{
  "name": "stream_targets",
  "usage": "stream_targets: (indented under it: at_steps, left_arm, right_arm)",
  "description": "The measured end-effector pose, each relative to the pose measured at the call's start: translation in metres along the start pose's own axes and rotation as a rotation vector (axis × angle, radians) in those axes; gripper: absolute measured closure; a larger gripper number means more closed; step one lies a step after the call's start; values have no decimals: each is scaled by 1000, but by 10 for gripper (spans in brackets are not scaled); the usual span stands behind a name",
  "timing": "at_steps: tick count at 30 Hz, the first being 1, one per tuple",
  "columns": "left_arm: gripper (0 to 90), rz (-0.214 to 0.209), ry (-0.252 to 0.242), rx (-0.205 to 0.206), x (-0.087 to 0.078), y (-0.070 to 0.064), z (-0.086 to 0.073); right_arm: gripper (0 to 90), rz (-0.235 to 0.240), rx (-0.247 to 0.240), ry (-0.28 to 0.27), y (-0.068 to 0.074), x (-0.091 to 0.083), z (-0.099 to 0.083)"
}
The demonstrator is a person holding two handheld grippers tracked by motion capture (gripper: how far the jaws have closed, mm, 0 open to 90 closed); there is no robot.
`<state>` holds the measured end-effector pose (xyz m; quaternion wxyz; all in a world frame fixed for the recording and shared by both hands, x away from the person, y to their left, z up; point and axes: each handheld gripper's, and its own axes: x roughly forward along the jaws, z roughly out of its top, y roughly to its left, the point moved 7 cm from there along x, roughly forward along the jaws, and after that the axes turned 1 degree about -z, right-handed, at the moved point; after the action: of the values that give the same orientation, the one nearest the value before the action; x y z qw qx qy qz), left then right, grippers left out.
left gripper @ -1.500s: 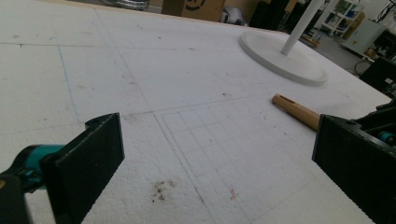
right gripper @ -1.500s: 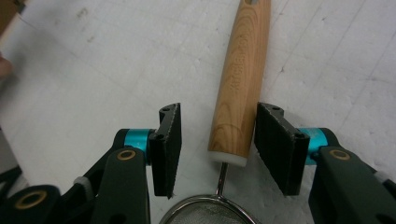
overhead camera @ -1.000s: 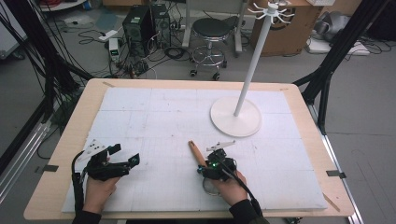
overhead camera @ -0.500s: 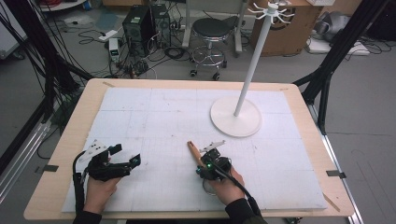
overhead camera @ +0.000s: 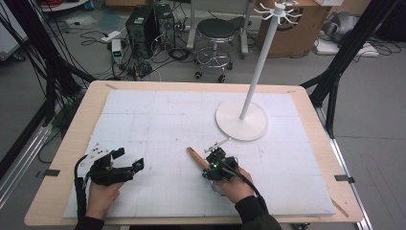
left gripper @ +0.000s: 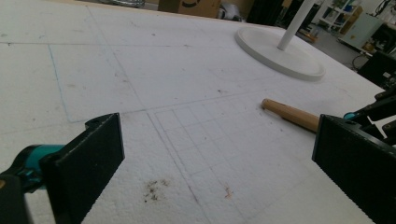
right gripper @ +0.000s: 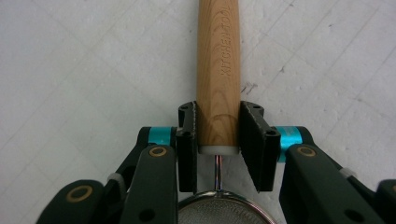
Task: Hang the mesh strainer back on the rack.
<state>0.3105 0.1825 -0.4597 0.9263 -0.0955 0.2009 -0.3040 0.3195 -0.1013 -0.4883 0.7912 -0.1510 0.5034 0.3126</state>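
The bench is carrying a white foam sheet across nearly its whole top, and a white hanging stand is sitting on the sheet's far right part, its pole rising to a ring of hooks.

Nearer the person, the left tongs are resting low over the sheet's near left area, jaws standing wide apart with nothing between them; in the left gripper view they are framing bare foam.

The right tongs are sitting near the sheet's middle front, closing around a small strainer by the lower end of its wooden handle. In the right gripper view both jaws are pressing against the handle's sides just above its white collar, and the strainer's mesh bowl is lying below the jaws, toward the hand. In the high view the handle is pointing away to the left, lying flat on the foam.

The step in hand is looking like securing the grasp before lifting, probably toward the stand. To do it well, the jaws should be squeezing squarely so the round handle is not rolling out, and the lift should be going straight up, keeping the bowl from dragging on the foam. The grasp near the collar is putting the long handle out front, so a firm hold is mattering against tipping.
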Motion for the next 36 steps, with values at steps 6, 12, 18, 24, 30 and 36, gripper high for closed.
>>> stream_targets:
  at_steps: [6,12,18,24,30,36]
  left_arm:
    - [29,0,3,3,1,-1,0]
    - [29,6,-3,-4,0,1,0]
    - [29,2,-13,-10,-2,2,1]
    - [29,4,-17,-17,-3,3,1]
    - [29,3,-11,-9,-2,2,1]
    - [29,6,-15,-12,-3,3,1]
  right_arm:
    - [693,-23,-16,58,2,2,3]
    - [694,-28,-18,43,2,2,2]
    - [695,43,-9,2,-3,-1,0]
    - [694,158,106,-139,-18,-18,0]
    - [694,250,200,-295,-36,-45,4]
    - [693,309,280,-481,-55,-73,8]
